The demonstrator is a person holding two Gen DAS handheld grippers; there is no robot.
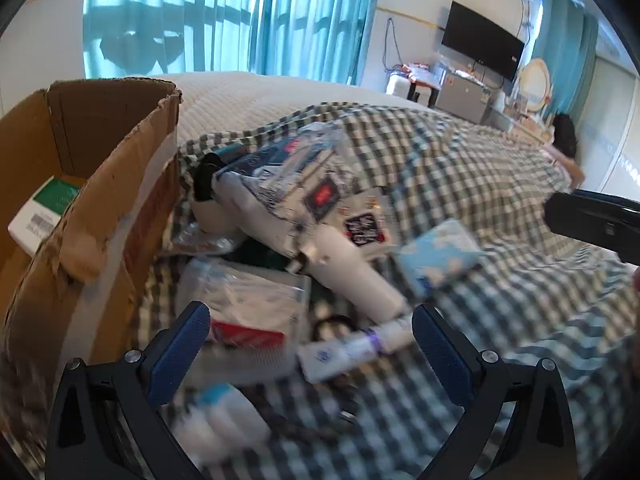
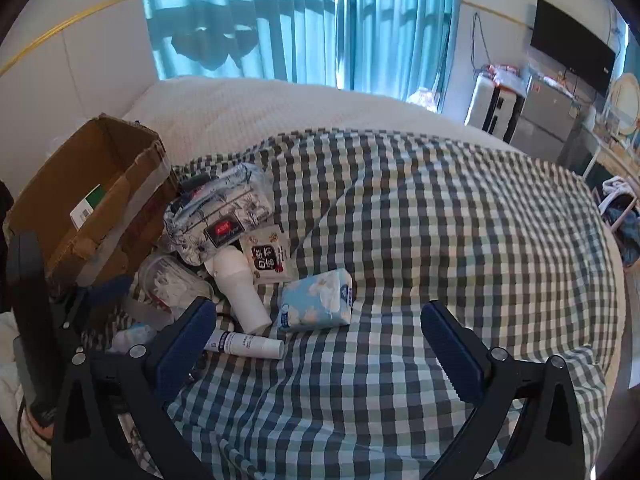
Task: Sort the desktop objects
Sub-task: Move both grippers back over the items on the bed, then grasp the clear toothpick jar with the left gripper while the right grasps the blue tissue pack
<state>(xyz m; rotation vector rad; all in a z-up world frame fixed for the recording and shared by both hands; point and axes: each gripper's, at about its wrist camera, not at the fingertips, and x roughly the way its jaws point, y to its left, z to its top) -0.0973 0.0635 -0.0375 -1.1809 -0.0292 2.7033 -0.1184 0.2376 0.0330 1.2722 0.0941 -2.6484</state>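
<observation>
Checked cloth [image 2: 420, 240] covers the bed, and the clutter sits heaped at its left beside a torn cardboard box [image 2: 100, 184] holding a green-and-white carton [image 1: 44, 208]. Both tools hang wide open and hold nothing: the left tool [image 1: 310, 344] over a white tube [image 1: 352, 348] and white bottle [image 1: 352, 276], the right tool [image 2: 320, 336] near a blue tissue pack [image 2: 316, 300].

Both the left gripper [image 1: 310, 344] and the right gripper [image 2: 318, 338] have black plastic frames. Their fingers [image 1: 178, 354] carry dark blue textured pads. Silver round screws [image 2: 497, 354] sit near the finger bases.
</observation>
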